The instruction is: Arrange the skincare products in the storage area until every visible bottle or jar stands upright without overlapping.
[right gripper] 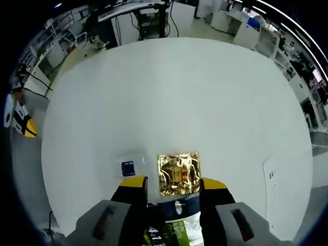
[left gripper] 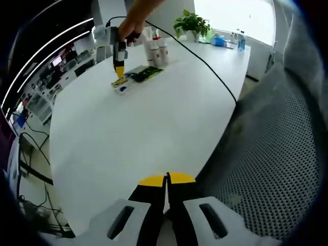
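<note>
In the left gripper view, several white bottles with red caps (left gripper: 156, 48) stand upright at the far side of the white table (left gripper: 154, 133). A flat green packet (left gripper: 146, 73) lies in front of them. A hand holds my right gripper (left gripper: 119, 73) pointing down over a small packet (left gripper: 122, 87). My left gripper (left gripper: 166, 179) is shut and empty at the near table edge. In the right gripper view, my right gripper (right gripper: 173, 183) is open above a gold foil sachet (right gripper: 178, 174). A small clear sachet with a blue label (right gripper: 129, 166) lies to its left, and the green packet (right gripper: 174, 231) sits between the jaws' bases.
A black cable (left gripper: 205, 64) runs across the table. A potted plant (left gripper: 192, 23) and some small bottles (left gripper: 240, 38) stand at the far end. A mesh chair (left gripper: 277, 154) is close on the right. A white flat item (right gripper: 270, 174) lies to the right of the sachet.
</note>
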`<action>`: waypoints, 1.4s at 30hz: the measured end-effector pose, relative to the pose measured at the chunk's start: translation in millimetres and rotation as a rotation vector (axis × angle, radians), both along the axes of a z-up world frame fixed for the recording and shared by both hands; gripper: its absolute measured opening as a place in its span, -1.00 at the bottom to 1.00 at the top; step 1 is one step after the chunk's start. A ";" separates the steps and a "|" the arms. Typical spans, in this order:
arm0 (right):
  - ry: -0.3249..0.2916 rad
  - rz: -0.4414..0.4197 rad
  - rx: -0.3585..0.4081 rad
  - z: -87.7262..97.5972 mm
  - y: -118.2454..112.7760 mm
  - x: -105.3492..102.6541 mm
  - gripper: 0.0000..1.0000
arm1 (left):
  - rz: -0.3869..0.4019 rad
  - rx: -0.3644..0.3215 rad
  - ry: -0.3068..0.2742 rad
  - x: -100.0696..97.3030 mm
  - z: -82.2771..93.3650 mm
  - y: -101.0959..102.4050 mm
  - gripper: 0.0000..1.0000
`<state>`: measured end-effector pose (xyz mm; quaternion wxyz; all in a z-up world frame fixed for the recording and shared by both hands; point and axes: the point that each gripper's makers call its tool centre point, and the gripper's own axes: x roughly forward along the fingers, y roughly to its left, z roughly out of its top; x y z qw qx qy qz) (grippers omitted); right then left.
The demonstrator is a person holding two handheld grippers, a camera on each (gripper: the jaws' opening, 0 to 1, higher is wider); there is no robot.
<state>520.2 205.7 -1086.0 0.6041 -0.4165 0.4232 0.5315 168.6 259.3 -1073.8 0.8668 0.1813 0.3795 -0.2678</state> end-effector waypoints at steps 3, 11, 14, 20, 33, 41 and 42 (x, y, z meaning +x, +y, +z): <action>0.007 0.006 0.001 -5.8 5.1 3.9 -0.33 | 0.002 -0.004 -0.007 0.8 1.3 -0.3 -1.00; 0.023 0.063 -0.044 -21.8 8.8 6.8 -0.40 | -0.002 -0.002 0.011 -1.2 -1.3 -0.9 -1.00; 0.031 0.072 -0.030 -22.6 12.7 7.2 -0.43 | -0.001 -0.002 0.014 -1.4 -2.0 -0.8 -1.00; 0.048 0.160 -0.041 -23.2 14.9 5.5 -0.45 | -0.005 -0.003 0.022 -2.5 -4.5 -1.9 -1.00; 0.074 0.064 0.117 13.0 22.2 20.8 -0.38 | -0.004 0.000 0.022 -1.8 -5.0 -1.7 -1.00; 0.019 -0.114 0.269 59.0 16.0 34.1 -0.36 | -0.007 0.002 0.029 -2.2 -5.2 -1.8 -1.00; 0.004 -0.125 0.307 71.6 17.5 33.4 -0.34 | -0.008 0.001 0.027 -1.7 -4.7 -2.1 -1.00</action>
